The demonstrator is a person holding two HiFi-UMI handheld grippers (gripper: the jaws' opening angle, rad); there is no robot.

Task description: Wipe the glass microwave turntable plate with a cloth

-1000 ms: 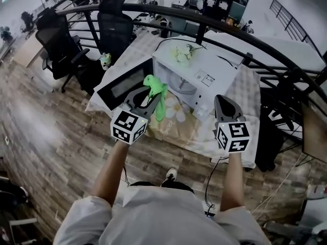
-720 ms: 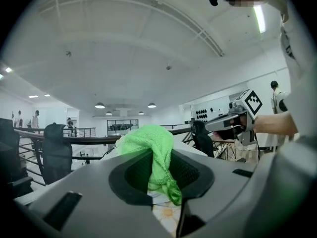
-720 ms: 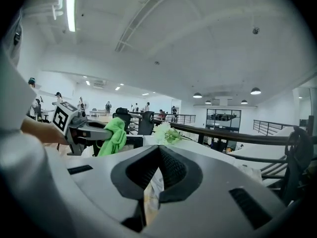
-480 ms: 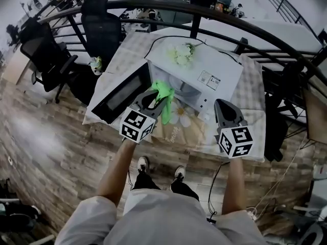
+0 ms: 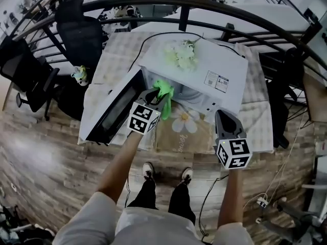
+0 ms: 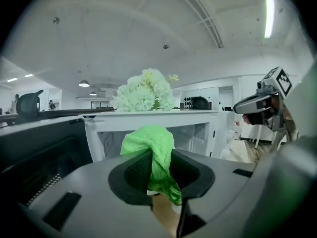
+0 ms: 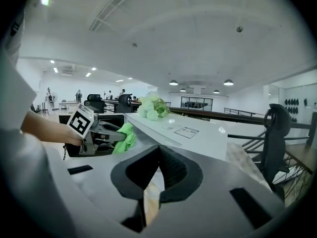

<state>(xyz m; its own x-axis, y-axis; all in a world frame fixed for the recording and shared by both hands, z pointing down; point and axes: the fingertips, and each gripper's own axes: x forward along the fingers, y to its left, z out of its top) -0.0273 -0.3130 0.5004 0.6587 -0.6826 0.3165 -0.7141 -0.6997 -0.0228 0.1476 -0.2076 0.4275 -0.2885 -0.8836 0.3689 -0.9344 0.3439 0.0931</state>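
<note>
Turntable plate: not resolved in any view. Judged to lie on the floor of the cavity [image 5: 188,93] of the white microwave [image 5: 204,68], behind the cloth; only a pale interior shows there.

Setup: microwave on desk [image 5: 255,121]. Door [image 5: 115,111] swung fully open to the microwave's left. White artificial flowers [image 5: 180,55] on microwave top.

L gripper [image 5: 156,97]: jaws clamped on green cloth [image 5: 164,92]. The wad bulges up past the tips w/ a tail hanging below (L gripper view: cloth [image 6: 151,148] fills the gap). Tips sit at the cavity mouth, toward its door-side edge, approx. level w/ the opening. Can't tell whether the cloth touches the microwave.

R gripper [image 5: 224,115]: jaws closed tip to tip, nothing between them (R gripper view [image 7: 156,175]). Parked outside the microwave, just off its front right corner, clear of the opening.

Key relation: cavity opening is straight ahead of the L jaws, framed directly behind the cloth in the L gripper view. So the plate should lie forward and somewhat down from the cloth. L gripper is nearer by far. Plate is round, so no long axis to line up with.

Judgement: approach phase, no wiping begun. Next needs a forward push into the cavity, then lowering the cloth onto the glass. Risk: gripper body catching the frame or door edge.
</note>
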